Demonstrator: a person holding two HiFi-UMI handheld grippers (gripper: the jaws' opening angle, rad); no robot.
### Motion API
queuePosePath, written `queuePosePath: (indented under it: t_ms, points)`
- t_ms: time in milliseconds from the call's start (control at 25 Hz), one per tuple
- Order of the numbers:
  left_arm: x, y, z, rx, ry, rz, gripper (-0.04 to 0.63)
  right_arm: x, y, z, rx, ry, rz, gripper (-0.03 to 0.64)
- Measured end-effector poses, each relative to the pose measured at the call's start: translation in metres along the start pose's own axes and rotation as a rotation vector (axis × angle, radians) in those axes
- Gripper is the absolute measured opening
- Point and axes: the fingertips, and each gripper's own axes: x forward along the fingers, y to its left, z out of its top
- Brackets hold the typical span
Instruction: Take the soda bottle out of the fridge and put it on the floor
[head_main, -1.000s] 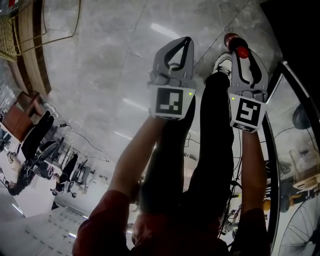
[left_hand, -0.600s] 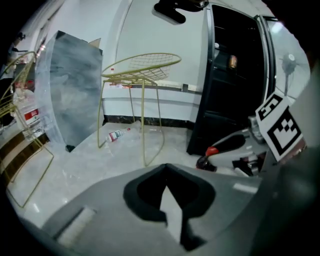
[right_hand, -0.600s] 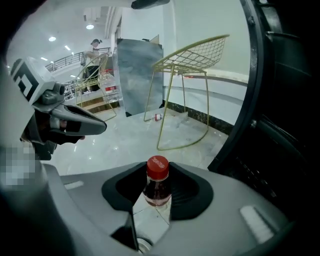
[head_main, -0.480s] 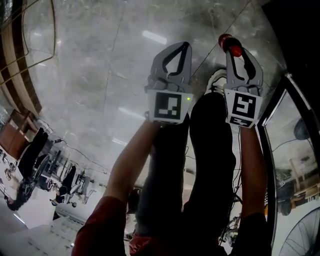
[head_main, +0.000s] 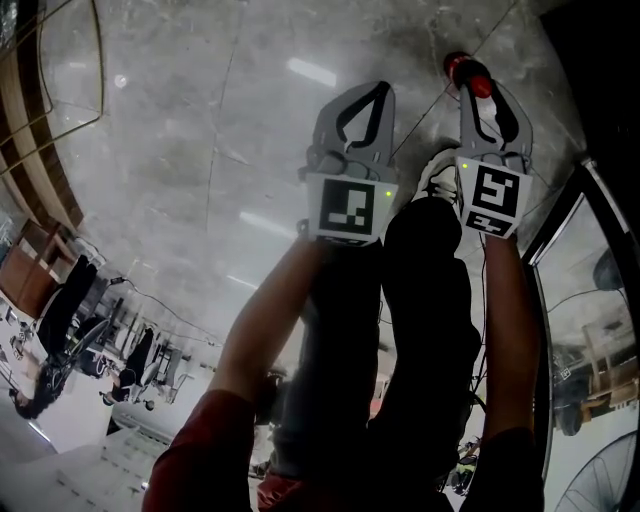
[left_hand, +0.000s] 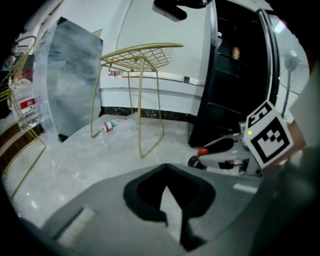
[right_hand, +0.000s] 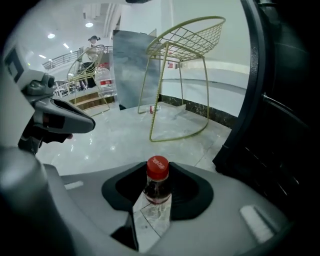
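**Soda's out of the fridge, hanging by its neck**

My right gripper (right_hand: 158, 197) is clamped on the bottle (right_hand: 157, 172) right under the red cap. The bottle hangs over the floor (right_hand: 115, 140), just beside the dark fridge (right_hand: 280, 130). No view shows its base, so I can't tell if it's touching down yet. The left gripper (head_main: 378, 92) is closed up with nothing in it, off to the side.

I reckon the neck's the best spot to grab: it's stiff, and the cap should stop it sliding through. The body's probably smooth, slick plastic and heavy-ish if full, so it could swing. It needs to land flat or it'll tip.
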Motion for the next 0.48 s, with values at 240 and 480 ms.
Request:
queuePosePath:
  t_ms: [240, 480]
  points:
    - [0.013, -0.008, 0.009, -0.001, 0.000, 0.001, 0.000, 0.004, -0.016, -0.001, -0.003, 0.005, 0.002, 0.136]
    - [-0.010, -0.007, 0.029, 0.009, -0.008, 0.003, 0.000, -0.015, -0.007, -0.003, 0.099, 0.040, 0.037, 0.221]
